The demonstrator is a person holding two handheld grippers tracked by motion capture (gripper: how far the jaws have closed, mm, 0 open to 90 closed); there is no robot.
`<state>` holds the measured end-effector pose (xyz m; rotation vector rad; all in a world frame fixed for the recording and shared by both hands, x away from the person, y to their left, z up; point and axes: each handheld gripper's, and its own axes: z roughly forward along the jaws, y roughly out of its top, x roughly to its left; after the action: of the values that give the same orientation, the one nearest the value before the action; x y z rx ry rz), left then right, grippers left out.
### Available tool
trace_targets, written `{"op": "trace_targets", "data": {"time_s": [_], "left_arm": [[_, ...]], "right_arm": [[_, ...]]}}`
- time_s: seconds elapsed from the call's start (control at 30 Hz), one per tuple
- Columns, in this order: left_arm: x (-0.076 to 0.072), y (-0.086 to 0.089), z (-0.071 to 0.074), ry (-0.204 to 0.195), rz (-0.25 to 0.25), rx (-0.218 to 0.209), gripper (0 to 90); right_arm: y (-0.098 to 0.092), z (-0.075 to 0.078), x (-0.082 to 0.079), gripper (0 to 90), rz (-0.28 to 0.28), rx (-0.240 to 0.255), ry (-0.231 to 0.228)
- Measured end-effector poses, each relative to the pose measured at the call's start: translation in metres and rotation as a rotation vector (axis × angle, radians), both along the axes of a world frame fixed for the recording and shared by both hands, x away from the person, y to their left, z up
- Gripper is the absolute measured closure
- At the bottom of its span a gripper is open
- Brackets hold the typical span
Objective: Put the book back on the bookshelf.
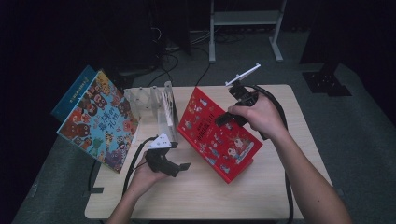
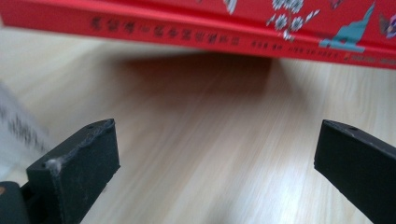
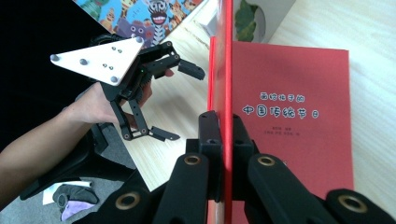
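A red picture book [image 1: 219,140] lies tilted in the middle of the table, its right edge raised. My right gripper [image 1: 224,119] is shut on that edge. In the right gripper view the jaws [image 3: 224,123] pinch a thin red cover seen edge-on, with a red title page [image 3: 289,140] beside it. My left gripper [image 1: 180,167] stands open just left of the book's near corner, nothing between its jaws. In the left gripper view the open jaws [image 2: 215,154] face the book's red spine [image 2: 187,32], which casts a shadow on the wood below it.
A colourful cartoon book [image 1: 100,119] leans at the table's left edge with a blue book [image 1: 74,91] behind it. A clear acrylic book stand [image 1: 149,105] sits between that book and the red one. The light wooden table [image 1: 210,196] has bare room in front.
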<state>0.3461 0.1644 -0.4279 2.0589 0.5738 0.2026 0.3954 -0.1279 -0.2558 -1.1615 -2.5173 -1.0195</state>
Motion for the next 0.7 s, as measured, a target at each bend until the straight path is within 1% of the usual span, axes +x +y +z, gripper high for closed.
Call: {"op": "trace_targets", "data": {"time_s": [0.07, 0.13, 0.17, 0.27, 0.33, 0.4, 0.5, 0.53, 0.57, 0.6, 0.63, 0.67, 0.7], "left_arm": [[0.004, -0.006, 0.005, -0.003, -0.012, -0.002, 0.0], [0.007, -0.011, 0.011, -0.007, -0.020, -0.024, 0.0], [0.008, -0.013, 0.012, -0.010, -0.021, -0.028, 0.0], [0.011, -0.016, 0.017, -0.016, -0.023, -0.058, 0.0], [0.013, -0.016, 0.018, -0.017, -0.020, -0.071, 0.0], [0.014, -0.014, 0.018, -0.007, -0.019, -0.097, 0.0], [0.016, -0.012, 0.018, 0.003, -0.018, -0.118, 0.0], [0.016, -0.012, 0.018, 0.012, -0.018, -0.126, 0.0], [0.017, -0.012, 0.019, 0.008, -0.017, -0.129, 0.0], [0.017, -0.012, 0.019, 0.008, -0.017, -0.129, 0.0], [0.017, -0.011, 0.021, 0.009, -0.013, -0.137, 0.0], [0.017, -0.011, 0.021, 0.009, -0.013, -0.137, 0.0], [0.017, -0.010, 0.022, 0.013, -0.010, -0.148, 0.0]], "right_arm": [[0.000, 0.005, -0.001, 87.4, 0.001, 0.004, -0.004], [0.002, 0.008, -0.002, 87.5, 0.008, 0.006, -0.005], [0.003, 0.010, -0.003, 87.5, 0.011, 0.009, -0.008], [0.005, 0.012, -0.003, 87.4, 0.020, 0.011, -0.010], [0.005, 0.012, -0.002, 87.4, 0.020, 0.016, -0.013], [0.004, 0.013, -0.002, 87.5, 0.020, 0.019, -0.016], [0.003, 0.014, -0.003, 87.4, 0.024, 0.028, -0.017], [0.003, 0.014, -0.003, 87.4, 0.025, 0.034, -0.015], [0.004, 0.015, -0.004, 87.4, 0.034, 0.046, -0.014], [0.004, 0.015, -0.004, 87.4, 0.034, 0.046, -0.014], [0.004, 0.016, -0.006, 87.4, 0.039, 0.060, -0.013], [0.004, 0.016, -0.006, 87.4, 0.039, 0.060, -0.013], [0.004, 0.016, -0.007, 87.4, 0.037, 0.066, -0.014]]}}
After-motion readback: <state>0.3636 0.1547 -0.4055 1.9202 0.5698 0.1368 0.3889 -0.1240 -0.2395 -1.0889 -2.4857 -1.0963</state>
